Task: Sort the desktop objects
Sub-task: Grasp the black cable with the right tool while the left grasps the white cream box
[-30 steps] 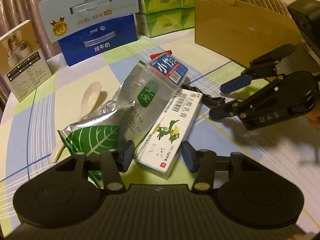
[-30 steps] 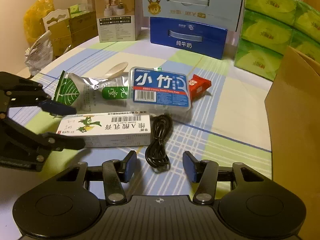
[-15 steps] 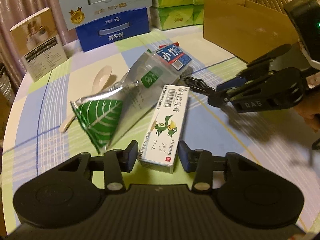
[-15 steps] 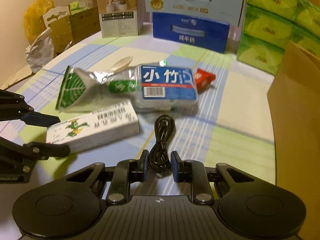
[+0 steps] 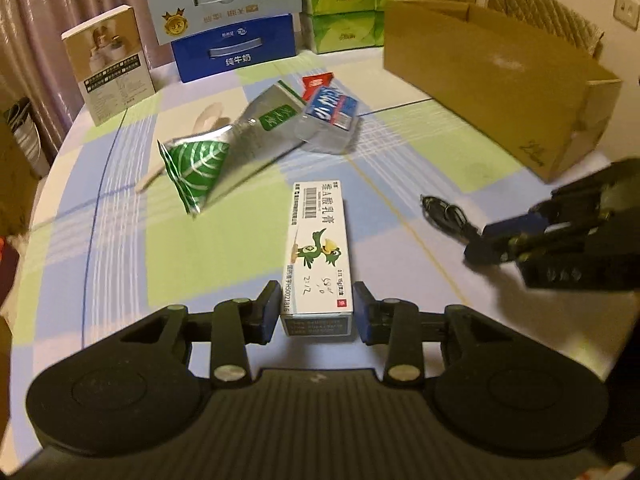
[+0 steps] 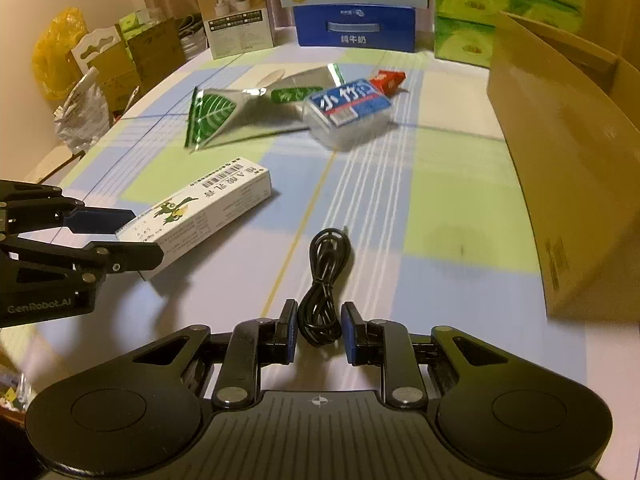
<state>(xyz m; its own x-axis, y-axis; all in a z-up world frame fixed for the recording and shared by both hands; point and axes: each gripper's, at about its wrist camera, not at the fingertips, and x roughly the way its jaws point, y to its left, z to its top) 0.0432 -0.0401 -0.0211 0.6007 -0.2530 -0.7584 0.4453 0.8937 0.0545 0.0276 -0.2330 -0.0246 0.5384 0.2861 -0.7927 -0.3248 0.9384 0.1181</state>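
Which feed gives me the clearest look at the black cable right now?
The right wrist view: the coiled black cable lies centred, its near end between the right gripper fingers. In the left wrist view it is small and blurred at the right, partly behind that gripper.

A blue milk carton stands beside green tissue packs.

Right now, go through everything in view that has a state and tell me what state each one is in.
left gripper: fingers around the near end of the ointment box, seemingly gripping it.
right gripper: fingers on either side of the cable, small gaps showing.
ointment box: closed, lying flat.
black cable: coiled, on the table.
foil pouch: lying flat, crumpled.
toothpick box: lid closed, tilted.
cardboard box: top open.
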